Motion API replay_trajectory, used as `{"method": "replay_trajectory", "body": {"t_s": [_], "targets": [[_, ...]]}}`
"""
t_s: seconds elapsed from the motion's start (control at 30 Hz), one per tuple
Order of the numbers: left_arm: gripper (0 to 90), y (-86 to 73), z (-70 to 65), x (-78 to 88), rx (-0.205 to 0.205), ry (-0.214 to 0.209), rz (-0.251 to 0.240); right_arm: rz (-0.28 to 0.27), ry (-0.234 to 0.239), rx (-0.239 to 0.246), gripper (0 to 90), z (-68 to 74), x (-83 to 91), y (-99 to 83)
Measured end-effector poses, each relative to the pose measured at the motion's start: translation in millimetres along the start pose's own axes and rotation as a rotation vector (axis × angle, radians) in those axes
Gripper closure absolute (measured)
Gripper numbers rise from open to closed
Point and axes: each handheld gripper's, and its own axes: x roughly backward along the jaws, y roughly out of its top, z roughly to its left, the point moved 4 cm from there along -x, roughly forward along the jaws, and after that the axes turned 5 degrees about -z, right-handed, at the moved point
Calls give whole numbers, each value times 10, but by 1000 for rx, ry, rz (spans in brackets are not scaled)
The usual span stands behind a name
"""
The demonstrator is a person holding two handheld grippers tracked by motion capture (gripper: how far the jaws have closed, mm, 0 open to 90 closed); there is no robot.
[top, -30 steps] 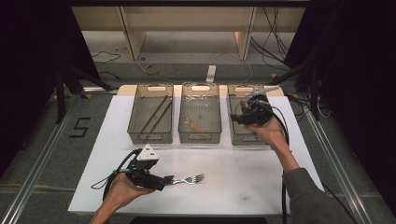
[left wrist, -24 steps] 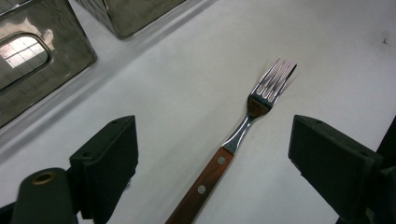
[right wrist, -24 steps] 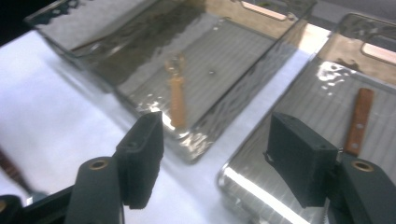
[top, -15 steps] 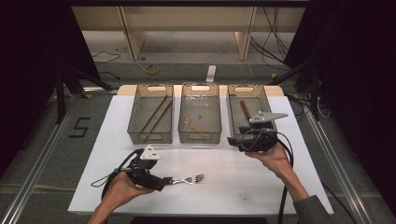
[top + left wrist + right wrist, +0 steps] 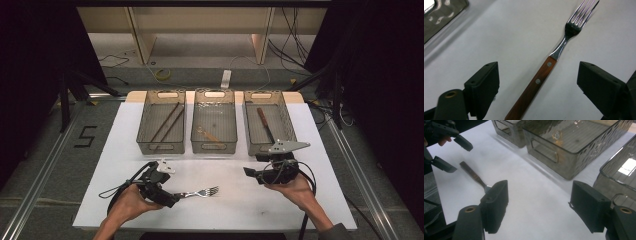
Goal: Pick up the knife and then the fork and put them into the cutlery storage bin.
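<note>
White table (image 5: 260, 200): fork (image 5: 544, 75) lies between the gaping left gripper (image 5: 537, 82), seemingly untouched; right gripper (image 5: 539, 207), just widening, holds nothing.

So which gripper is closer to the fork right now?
Left. The left gripper sits at the fork's handle end, jaws open either side of the wooden handle without touching it. The right gripper, also open, hangs off beyond the tines, near the right-hand bin.

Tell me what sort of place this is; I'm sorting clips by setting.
Probably a lab or recording workspace, not a kitchen. A white table stands among dark curtains and loose floor cables, three identical bins are lined up for cutlery, and a fork lies by a cabled left hand-held gripper.
</note>
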Motion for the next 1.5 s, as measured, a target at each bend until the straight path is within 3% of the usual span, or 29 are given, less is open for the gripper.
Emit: {"method": "replay_trajectory", "body": {"t_s": [0.33, 0.57, 1.5], "targets": [[275, -81, 16, -64, -26, 0, 88, -33, 19, -10, 286, 120, 60, -145], [341, -98, 13, -79, -31, -14, 109, -26, 32, -7, 271, 192, 66, -247], [516, -138, 1, -198, -116, -31, 242, -11, 49, 9, 274, 256, 78, -286]]}}
